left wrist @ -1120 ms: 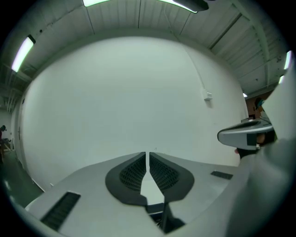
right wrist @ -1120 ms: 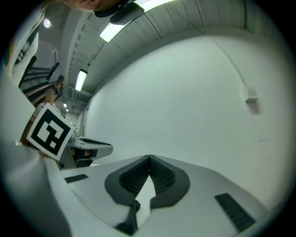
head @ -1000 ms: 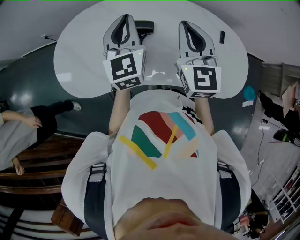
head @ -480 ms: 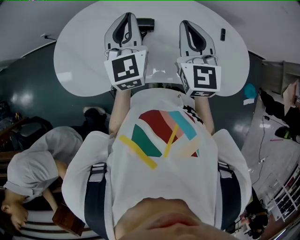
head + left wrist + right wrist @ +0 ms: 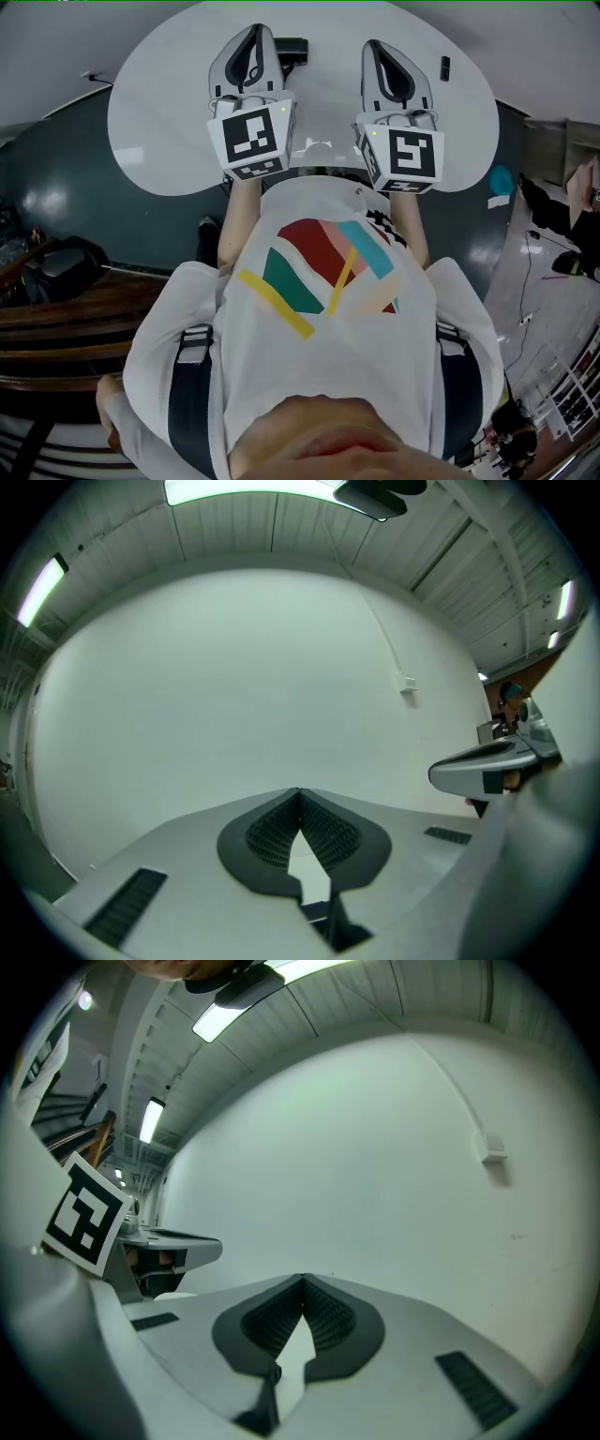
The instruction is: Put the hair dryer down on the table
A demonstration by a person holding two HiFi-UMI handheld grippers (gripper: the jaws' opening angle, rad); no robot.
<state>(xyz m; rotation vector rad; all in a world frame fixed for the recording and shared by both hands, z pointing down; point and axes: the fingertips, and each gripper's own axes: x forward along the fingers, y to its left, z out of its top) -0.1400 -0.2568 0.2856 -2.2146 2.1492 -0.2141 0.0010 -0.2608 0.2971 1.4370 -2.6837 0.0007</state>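
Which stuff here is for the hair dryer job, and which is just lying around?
For the job:
- left gripper, shut and empty
- right gripper, shut and empty
- white table
- black object on the table beside the left gripper; maybe the hair dryer, too small to tell

Just lying about:
- small black item on the table's right side
- blue thing beyond the table's right edge

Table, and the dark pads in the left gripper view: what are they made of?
The table looks like smooth, glossy white laminate or painted board: light patches reflect in it. The dark pads look like matte rubber, judging by their fine ribbing, though soft plastic is possible.
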